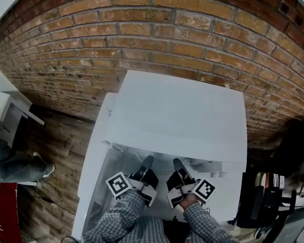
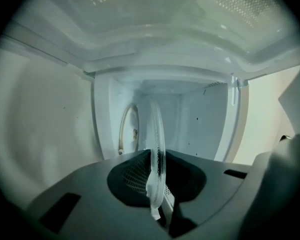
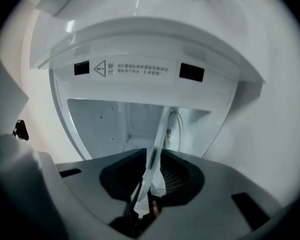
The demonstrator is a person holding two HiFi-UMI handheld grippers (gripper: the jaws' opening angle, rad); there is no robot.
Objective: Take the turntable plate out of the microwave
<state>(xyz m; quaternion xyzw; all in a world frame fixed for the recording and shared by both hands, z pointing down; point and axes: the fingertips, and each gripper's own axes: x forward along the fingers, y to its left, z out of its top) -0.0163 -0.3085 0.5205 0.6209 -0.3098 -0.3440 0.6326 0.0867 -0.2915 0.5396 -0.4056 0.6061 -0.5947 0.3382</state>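
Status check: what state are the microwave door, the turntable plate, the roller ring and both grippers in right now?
Microwave: door open, swung left.
Turntable plate: held by its rim in both grippers, apart from the roller ring.
Roller ring: uncovered, inside the microwave.
Left gripper: jaws shut on the plate, reaching into the microwave.
Right gripper: jaws shut on the plate, reaching into the microwave.
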